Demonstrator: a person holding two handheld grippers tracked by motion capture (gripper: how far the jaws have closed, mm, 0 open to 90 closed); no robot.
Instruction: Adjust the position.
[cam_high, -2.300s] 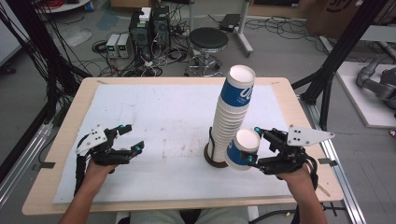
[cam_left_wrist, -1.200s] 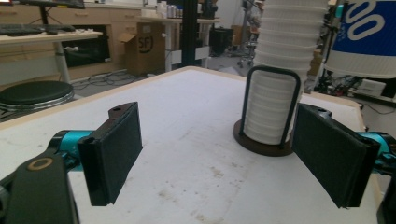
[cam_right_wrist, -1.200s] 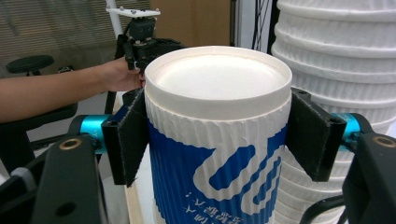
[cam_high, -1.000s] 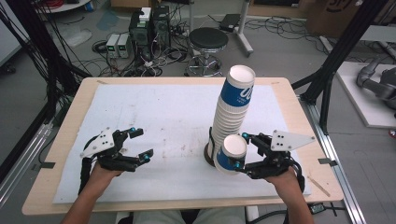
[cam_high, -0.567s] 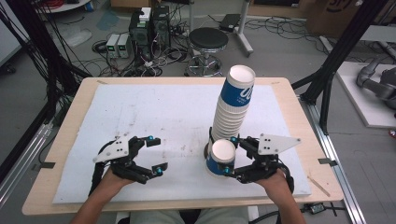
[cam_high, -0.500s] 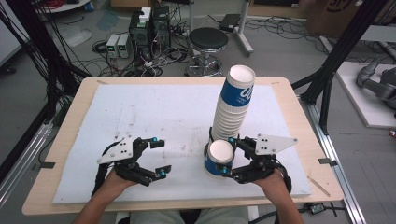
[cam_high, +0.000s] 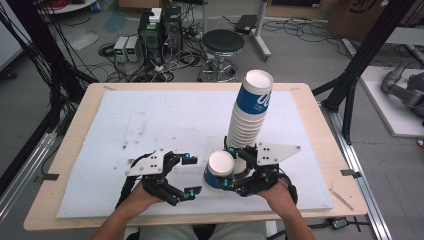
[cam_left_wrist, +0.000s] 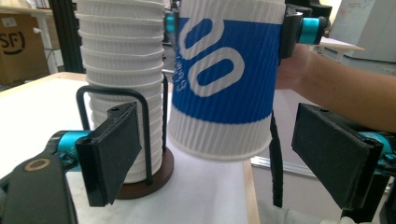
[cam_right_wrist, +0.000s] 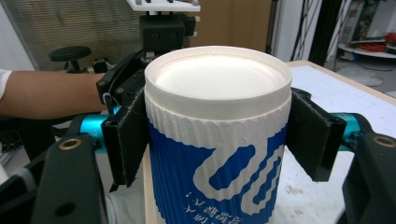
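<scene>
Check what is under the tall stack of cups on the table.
The stack of cups stands on a round dark brown base with a black wire loop rising beside it. The held cup and right gripper cover part of the base from above.

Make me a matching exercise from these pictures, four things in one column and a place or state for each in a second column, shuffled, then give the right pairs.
Things
1. single blue and white cup
2. cup stack
3. left gripper
4. stool

Places or states
A. on the floor beyond the table
B. jaws open, nothing between the pads
C. clamped upside down in the right gripper
D. standing on a round brown base with a wire guide

Pairs: 1-C, 2-D, 3-B, 4-A
</scene>
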